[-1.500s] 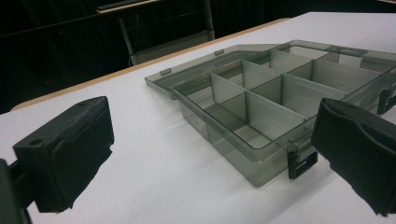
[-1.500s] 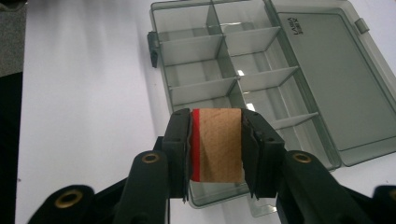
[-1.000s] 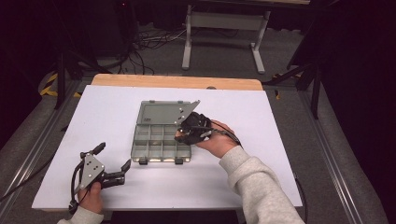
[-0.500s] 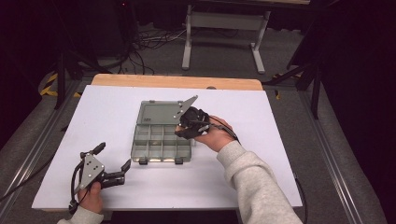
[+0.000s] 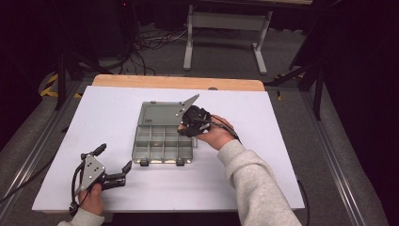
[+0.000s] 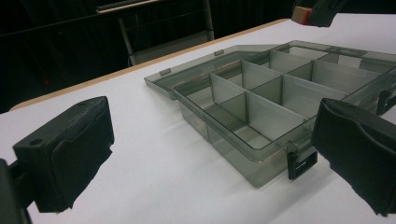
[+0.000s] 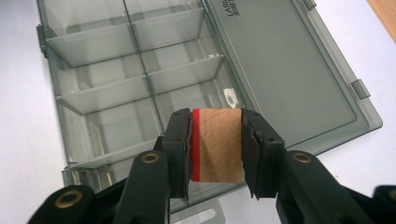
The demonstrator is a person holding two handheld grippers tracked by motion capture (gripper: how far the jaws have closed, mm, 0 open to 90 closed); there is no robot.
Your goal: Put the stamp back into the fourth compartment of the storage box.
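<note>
- At centre frame of the high view, a grey compartment box (image 5: pixel 162 141) is lying open on the white table (image 5: pixel 113 117), its lid (image 5: pixel 162 113) folded flat toward the top.
- Right gripper (image 7: pixel 215 140) is clamping a brown block with a red edge (image 7: pixel 217 144), hovering over the box's right-hand compartments.
- Left gripper (image 5: pixel 113 162) is resting at lower left, jaws spread, holding nothing, well apart from the box.
- Left gripper view is showing the box's latches (image 6: pixel 301 163); the right gripper view is showing the block's red stripe.

box (image 5: pixel 162 143): smoky grey see-through, black latches | block (image 7: pixel 217 144): tan, red stripe | grippers: black pads | table (image 5: pixel 117 188): white, wood edge | sleeve (image 5: pixel 256 183): light grey
</note>
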